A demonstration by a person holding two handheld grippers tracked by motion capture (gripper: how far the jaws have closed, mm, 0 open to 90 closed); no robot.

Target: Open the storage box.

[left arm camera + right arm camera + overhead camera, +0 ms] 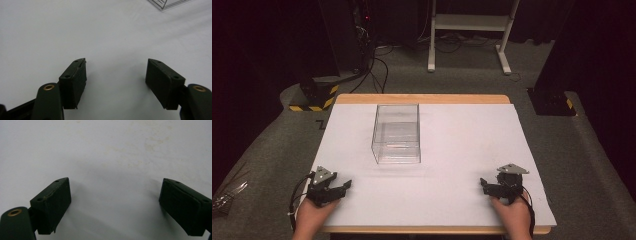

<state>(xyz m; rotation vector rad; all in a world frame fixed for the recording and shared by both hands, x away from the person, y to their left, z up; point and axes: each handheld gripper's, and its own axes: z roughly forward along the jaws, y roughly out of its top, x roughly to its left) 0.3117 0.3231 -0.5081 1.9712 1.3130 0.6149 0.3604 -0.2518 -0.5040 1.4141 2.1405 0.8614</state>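
Left gripper (pixel 343 186): rests at the table's near left corner; jaws spread, nothing between them.
Clear box (pixel 396 133): stands on the white table (pixel 462 150), left of centre, well apart from both grippers; appears empty, though its transparent walls make this hard to confirm.
Right gripper (pixel 483 184): rests at the near right corner; jaws spread, bare surface between them.

The sheet (pixel 452 150) was white over a light wooden table (pixel 422 98). The box (pixel 396 133) was clear. Both grippers were black, left (pixel 343 189) and right (pixel 484 185); far-left block (pixel 314 97) yellow-black striped.
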